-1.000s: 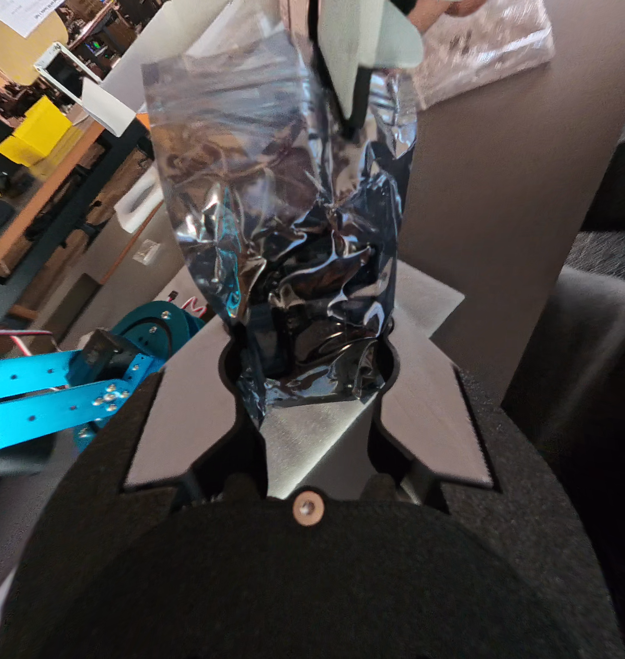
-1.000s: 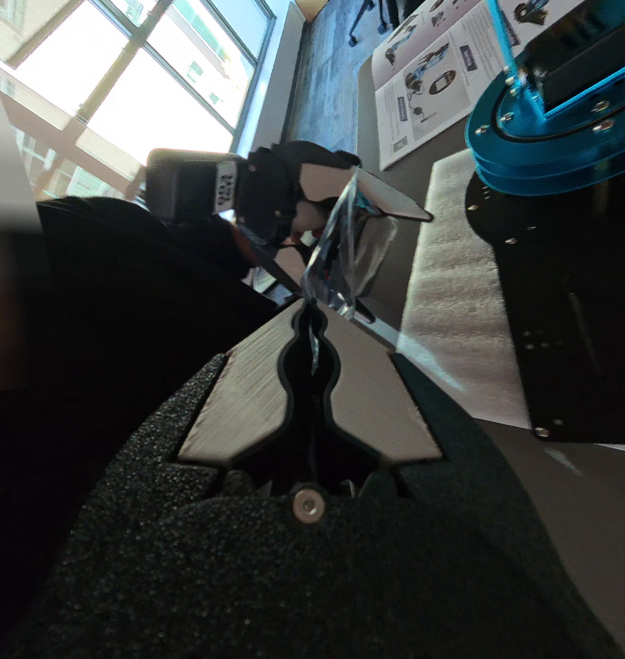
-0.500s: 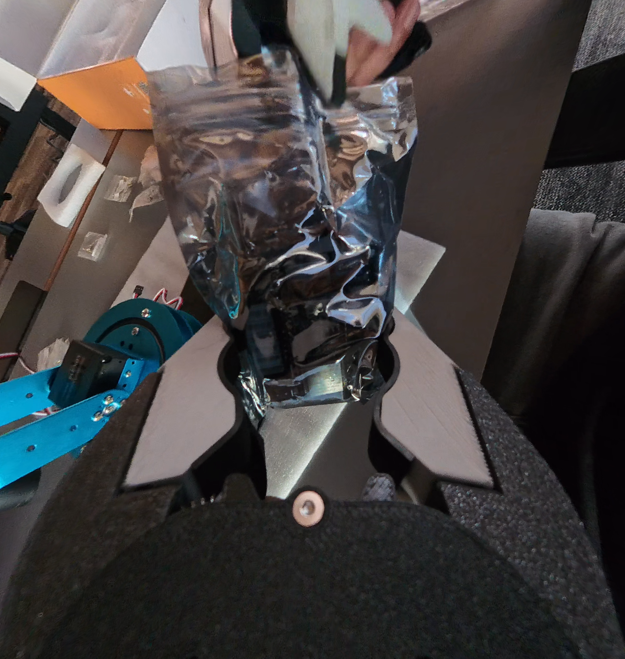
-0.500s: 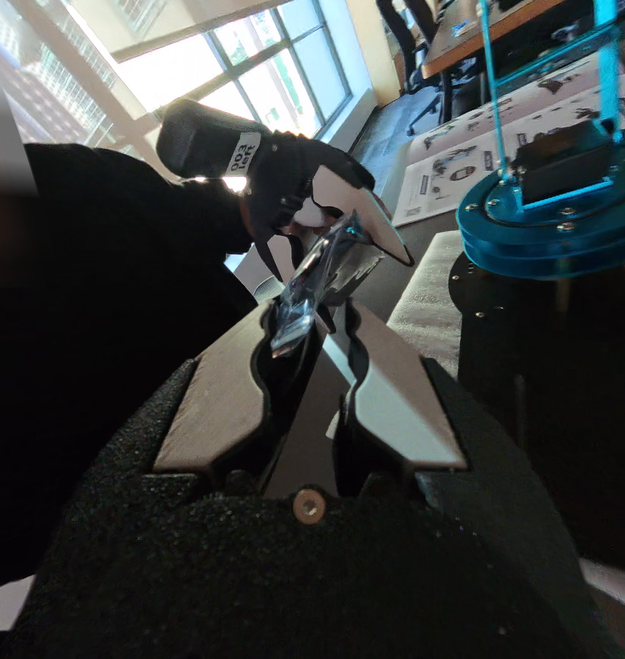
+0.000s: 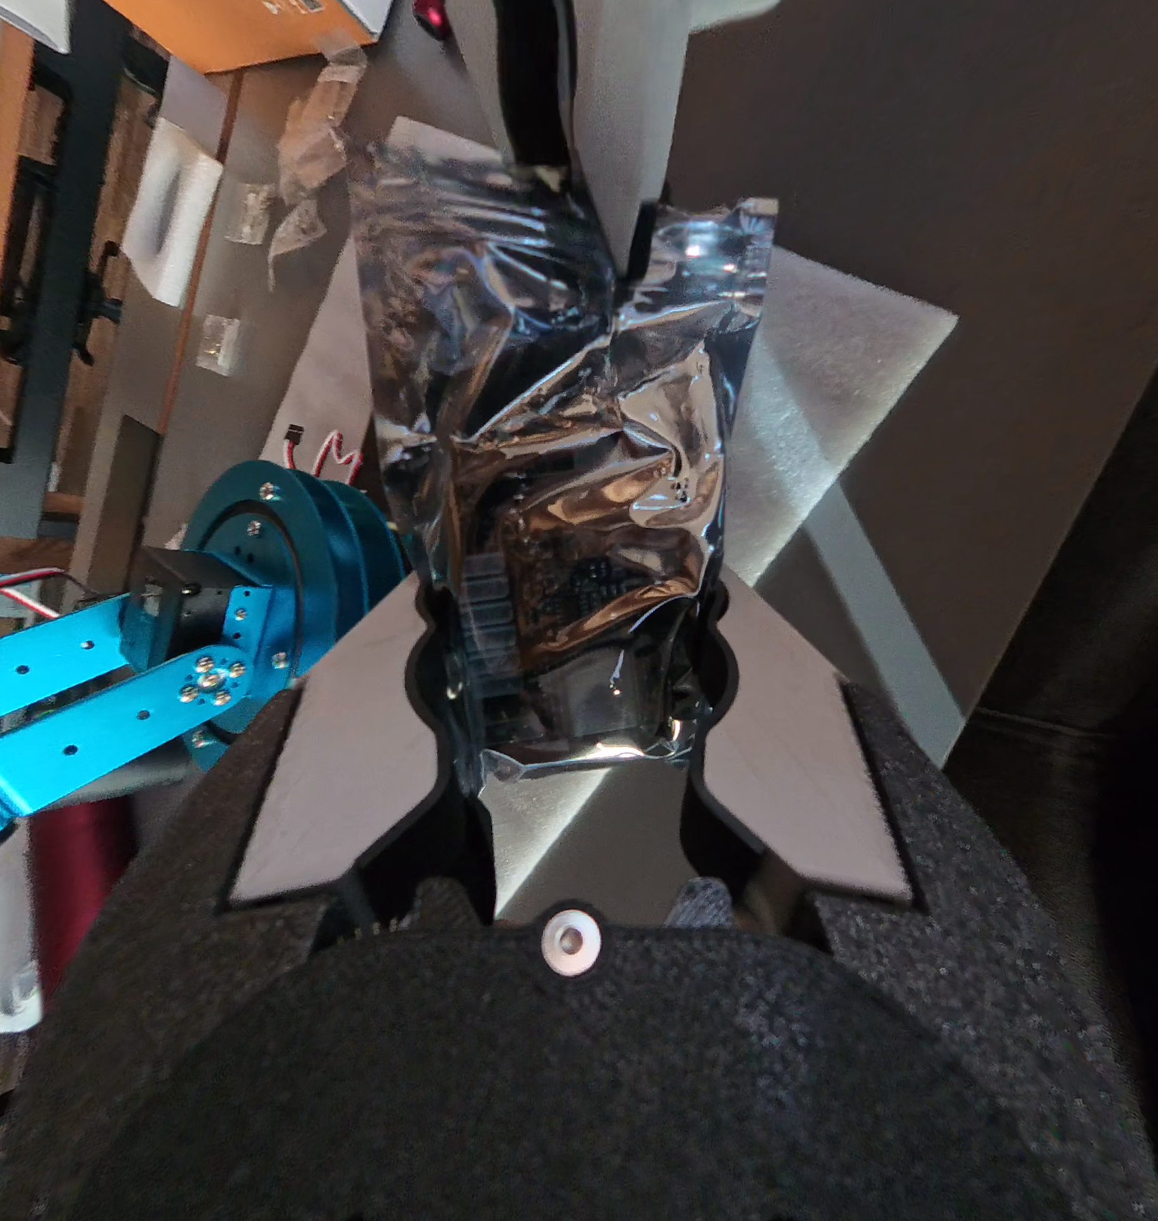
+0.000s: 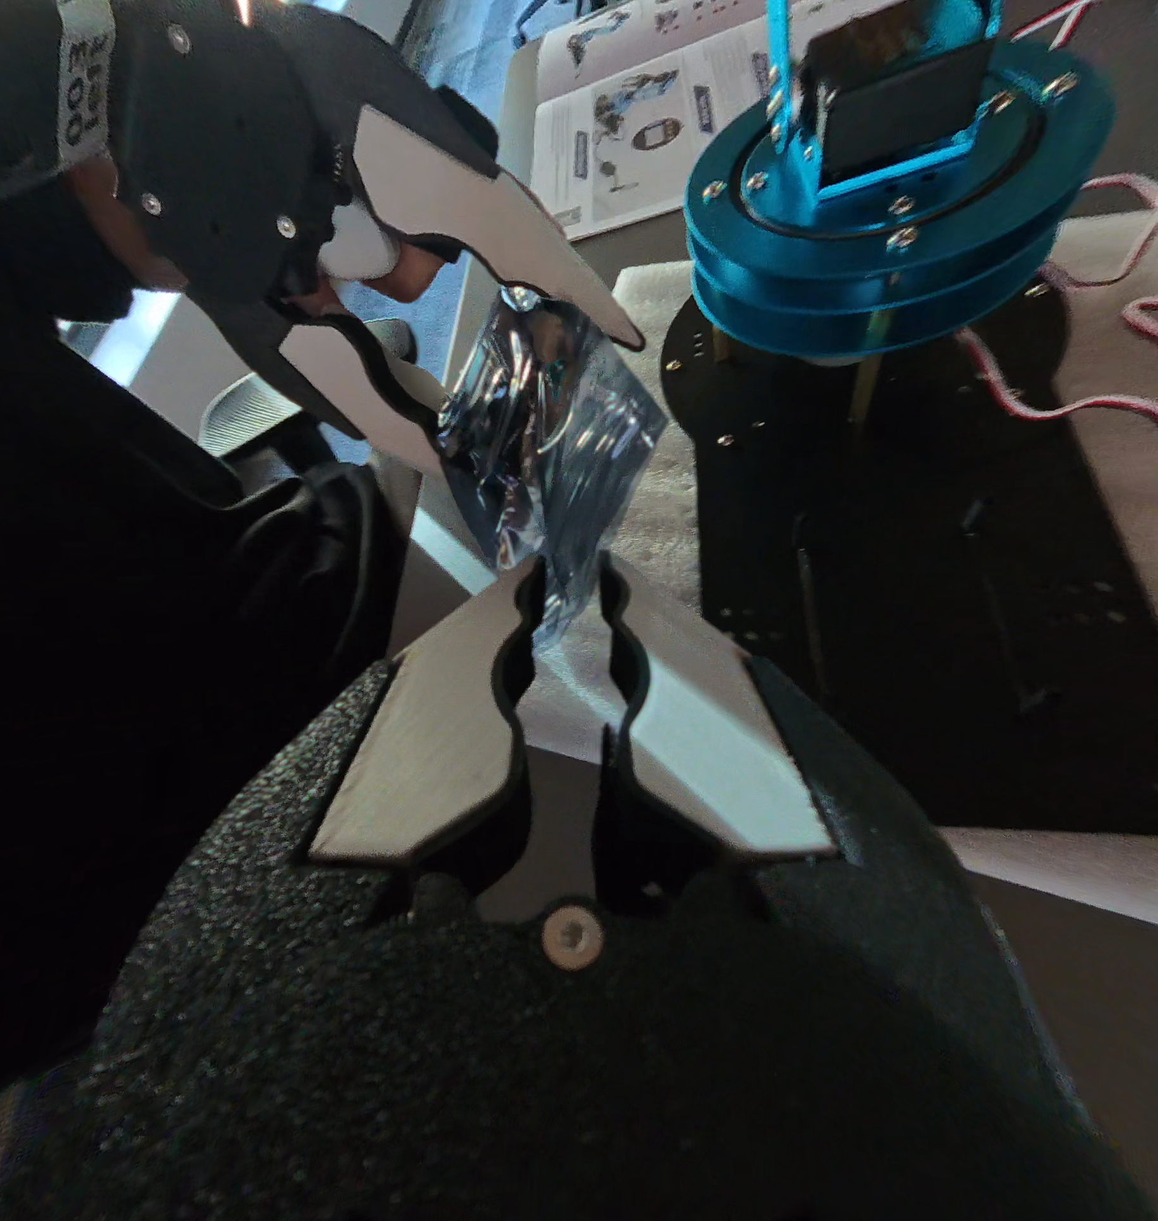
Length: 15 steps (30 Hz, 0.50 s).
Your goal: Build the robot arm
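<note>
A crinkled silver antistatic bag (image 5: 563,429) with a circuit board inside stands between my left gripper's (image 5: 569,585) jaws. They grip its lower end by both side edges, above a white foam sheet (image 5: 827,370). My right gripper (image 6: 571,568) has a narrow gap between its jaws, and the bag's top edge (image 6: 563,449) lies in that gap. In the left wrist view the right gripper (image 5: 602,251) reaches down onto the bag's top edge. The left gripper (image 6: 536,396) shows in the right wrist view, held by a hand.
A blue metal robot arm on a round base (image 5: 285,581) stands left of the bag, on a black plate (image 6: 959,594) with red and white wires (image 6: 1091,370). An open booklet (image 6: 629,119), an orange box (image 5: 246,33) and small plastic bags (image 5: 298,152) lie beyond. Left tips to right tips: about 7 cm. My right tips are roughly 11 cm from the black plate (image 6: 959,594).
The right gripper was shut on the bag's top edge, opened wide, and now has narrowed around that edge again. Both grippers have turned and dropped lower; the left kept hold of the bag.
</note>
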Available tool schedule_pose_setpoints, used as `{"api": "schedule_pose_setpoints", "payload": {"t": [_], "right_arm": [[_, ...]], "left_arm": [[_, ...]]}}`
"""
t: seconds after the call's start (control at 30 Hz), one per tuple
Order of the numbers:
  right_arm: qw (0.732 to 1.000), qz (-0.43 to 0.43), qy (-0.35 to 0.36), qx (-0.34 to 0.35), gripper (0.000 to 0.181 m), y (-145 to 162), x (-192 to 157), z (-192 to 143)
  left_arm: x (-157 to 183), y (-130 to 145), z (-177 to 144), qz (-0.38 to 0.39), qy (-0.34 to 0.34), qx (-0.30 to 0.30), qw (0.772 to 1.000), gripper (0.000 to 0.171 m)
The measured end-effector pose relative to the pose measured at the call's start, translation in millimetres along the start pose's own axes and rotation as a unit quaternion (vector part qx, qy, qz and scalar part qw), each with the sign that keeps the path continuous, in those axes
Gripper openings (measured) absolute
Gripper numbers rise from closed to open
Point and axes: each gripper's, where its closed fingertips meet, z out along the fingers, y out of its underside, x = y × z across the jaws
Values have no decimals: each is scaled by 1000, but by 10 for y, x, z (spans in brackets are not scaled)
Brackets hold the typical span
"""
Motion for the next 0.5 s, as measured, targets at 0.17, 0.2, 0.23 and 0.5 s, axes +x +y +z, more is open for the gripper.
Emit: {"api": "schedule_pose_setpoints", "payload": {"t": [0.17,0.2,0.23,0.5], "right_arm": [[997,-18,-25,73,23,-210,-34,-304],[995,-18,-41,90,23,-259,-77,-334],[993,-23,-48,101,25,-292,-98,-342],[993,7,-68,95,29,-259,-110,-233]], "left_arm": [[-57,-33,-28,-30,0,25,999,77],[-51,-54,-38,-34,5,32,999,76],[-48,-68,-43,-34,5,37,999,76],[-43,-65,-30,-29,-7,45,999,76]]}}
